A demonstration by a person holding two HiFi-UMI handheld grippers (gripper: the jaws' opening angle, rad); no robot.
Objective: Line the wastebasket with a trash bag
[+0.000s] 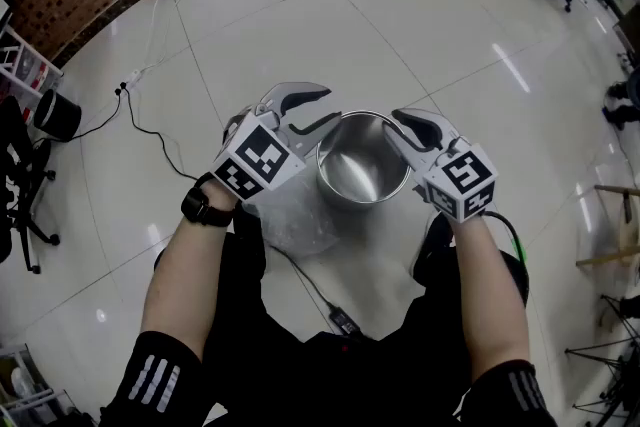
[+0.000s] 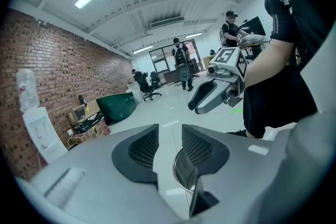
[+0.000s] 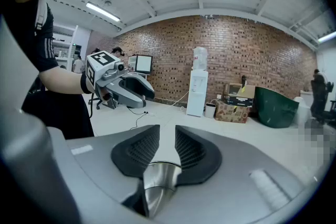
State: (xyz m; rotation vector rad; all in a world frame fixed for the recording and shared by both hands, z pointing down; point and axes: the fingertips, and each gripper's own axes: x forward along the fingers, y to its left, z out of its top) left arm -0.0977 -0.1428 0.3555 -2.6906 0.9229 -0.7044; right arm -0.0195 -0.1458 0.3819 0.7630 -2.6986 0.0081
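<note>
1. The bin, shiny steel, stands upright on the white floor just ahead of the person's knees. Its inside shows bare metal.
2. The bag, clear and crumpled, lies on the floor at the bin's near left side. Whether it touches the base or reaches under it I cannot tell.
3. The left gripper is held at the bin's left rim, tilted slightly down. In the left gripper view its fingers are released and stand apart, with only floor in the gap. The bin's rim shows below the right-hand finger, and the pads are not pressing on it.
4. The right gripper is held at the bin's right rim, its fingers reaching over the edge in the head view. In the right gripper view the fingers are also released and apart. The bin's mouth shows beneath the gap, with no pad squeezing the rim.
5. The two grippers face each other across the bin, and each shows in the other's view.
6. A black watch sits on the left wrist.
7. A black cable trails across the floor, well to the left.
8. A water dispenser and cardboard boxes stand against the brick wall.
</note>
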